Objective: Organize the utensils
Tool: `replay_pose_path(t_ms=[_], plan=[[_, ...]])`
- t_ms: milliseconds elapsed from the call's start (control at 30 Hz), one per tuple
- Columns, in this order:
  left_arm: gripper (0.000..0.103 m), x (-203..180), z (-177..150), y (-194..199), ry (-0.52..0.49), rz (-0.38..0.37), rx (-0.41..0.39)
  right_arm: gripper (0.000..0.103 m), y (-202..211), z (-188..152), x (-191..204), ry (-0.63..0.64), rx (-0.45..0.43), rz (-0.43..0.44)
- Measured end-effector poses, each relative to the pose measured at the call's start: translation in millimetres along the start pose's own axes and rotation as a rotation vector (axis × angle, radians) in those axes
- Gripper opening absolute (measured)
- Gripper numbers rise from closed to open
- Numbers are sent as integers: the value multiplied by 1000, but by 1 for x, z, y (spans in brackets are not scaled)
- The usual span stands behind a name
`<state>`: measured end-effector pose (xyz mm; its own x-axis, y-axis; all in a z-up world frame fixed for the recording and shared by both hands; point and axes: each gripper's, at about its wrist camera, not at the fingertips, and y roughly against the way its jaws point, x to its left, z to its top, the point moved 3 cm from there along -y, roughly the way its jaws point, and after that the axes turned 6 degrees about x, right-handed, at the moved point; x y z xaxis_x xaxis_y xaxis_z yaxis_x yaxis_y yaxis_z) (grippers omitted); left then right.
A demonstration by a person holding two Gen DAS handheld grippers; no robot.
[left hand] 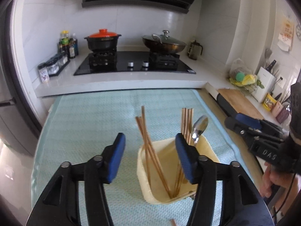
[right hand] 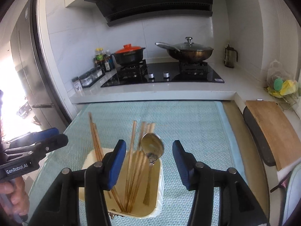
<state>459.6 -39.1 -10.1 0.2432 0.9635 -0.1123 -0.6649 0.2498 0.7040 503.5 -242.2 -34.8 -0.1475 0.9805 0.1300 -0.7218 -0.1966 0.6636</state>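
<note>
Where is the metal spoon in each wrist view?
Left wrist: the metal spoon stands at right of centre, behind the left gripper's right finger, in the cream container.
Right wrist: spoon stands at centre, between the open jaws.
Shared landmark: the orange-lidded pot.

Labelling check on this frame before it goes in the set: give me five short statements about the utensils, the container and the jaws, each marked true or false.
1. The spoon stands in the cream container with its bowl up. True.
2. The chopsticks lie flat on the mat. False: they lean inside the container, tips above its rim.
3. The left gripper has its jaws apart with nothing pressed between them. True.
4. The right gripper is clamped on the spoon. False: its jaws are apart, nothing gripped.
5. The container sits on the stove. False: it sits on the light blue mat.
</note>
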Motion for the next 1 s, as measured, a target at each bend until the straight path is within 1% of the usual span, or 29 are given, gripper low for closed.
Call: replay_pose_path(t_ms=[67,100,167,200,267,333,367,433,567,700,733,833,1000], plan=[[70,9,-4,27,-21,30,-31,57,25,5,2,20,-42,-18],[72,14,-6,40,-29,43,-39,58,39,5,4,30,-62,-23],[80,24,-18,70,-50,70,-56,58,65,2,7,41,-99,-9],[82,28,-26,84,-61,90,-63,58,78,0,9,45,-112,-4],[86,35,-45,112,-83,131,-74,59,103,-10,14,61,-135,5],[88,40,-66,132,-91,159,-76,59,125,-26,21,89,-147,11],[89,42,-77,139,-89,166,-74,60,135,-36,25,105,-151,10],[90,43,-100,150,-72,171,-74,64,153,-57,33,134,-153,17],[91,40,-143,158,-20,181,-77,65,180,-105,48,184,-161,9],[91,30,-176,153,27,181,-62,65,196,-148,61,217,-158,-13],[91,27,-182,150,34,179,-55,65,199,-158,64,219,-159,-20],[91,19,-194,147,48,187,-50,70,205,-183,67,207,-156,-34],[91,12,-203,147,58,199,-60,71,206,-211,69,181,-141,-50]])
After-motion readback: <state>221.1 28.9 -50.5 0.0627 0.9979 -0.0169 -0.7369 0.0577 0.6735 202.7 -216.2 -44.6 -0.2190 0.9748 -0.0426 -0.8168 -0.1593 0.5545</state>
